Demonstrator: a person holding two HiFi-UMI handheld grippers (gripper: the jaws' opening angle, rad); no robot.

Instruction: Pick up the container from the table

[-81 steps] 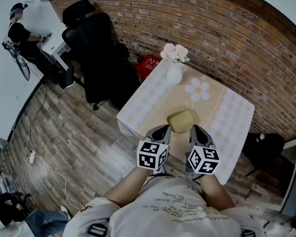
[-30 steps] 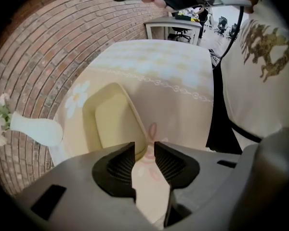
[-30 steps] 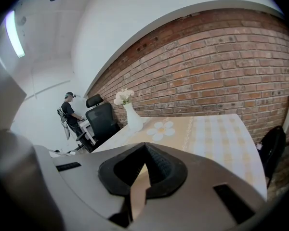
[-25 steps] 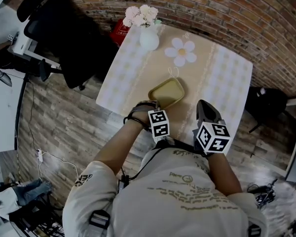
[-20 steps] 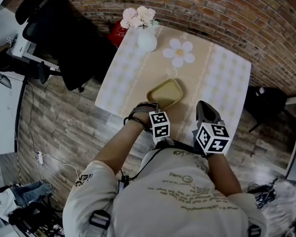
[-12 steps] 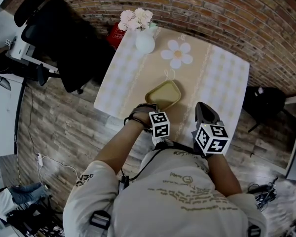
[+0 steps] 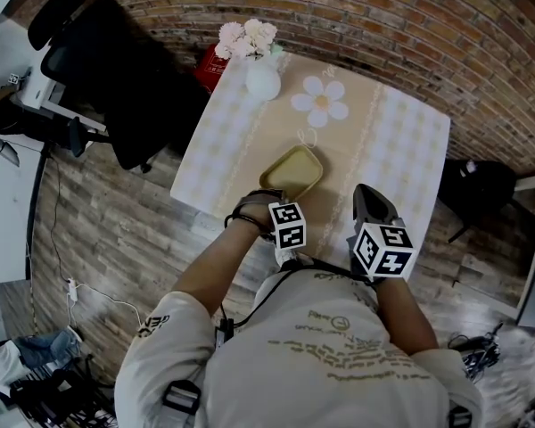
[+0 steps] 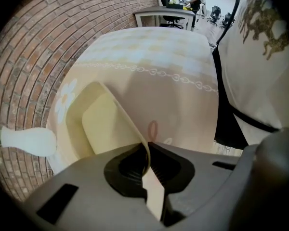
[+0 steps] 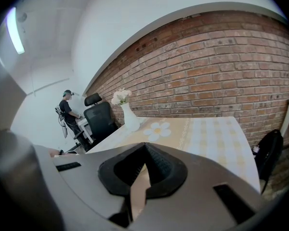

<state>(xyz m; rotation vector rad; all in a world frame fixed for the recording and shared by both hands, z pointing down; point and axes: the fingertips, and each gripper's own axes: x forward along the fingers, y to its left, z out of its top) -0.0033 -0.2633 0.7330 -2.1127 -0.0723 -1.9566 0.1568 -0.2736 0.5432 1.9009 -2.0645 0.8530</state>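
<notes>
- Brick wall (image 7: 383, 25) fills the top of the head view; wood-plank floor (image 7: 98, 230) runs down the left side, with a black office chair (image 7: 116, 69) at upper left.
- Table (image 7: 410, 159), centre of the frame, carries a checked cloth with a beige runner down its middle.
- White vase (image 7: 261, 80) of pale flowers (image 7: 247, 38) stands at the table's upper-left corner; a flower-shaped mat (image 7: 319, 101) lies just to its right on the runner.
- Yellow container (image 7: 291, 172) sits on the runner at mid-table, below the mat, turned at an angle to the table edges. Whether its base has left the cloth cannot be told.
- Left gripper (image 8: 147, 146) points straight down at the container's lower-left corner. Its jaws are closing, narrow, with the thin yellow wall caught between the pads.
- Right gripper (image 7: 367, 194) hangs over the table's near edge at lower right, apart from the container. In the right gripper view its jaw tips meet, with nothing between them.
- Person's torso in a pale printed shirt fills the lower centre of the frame.
</notes>
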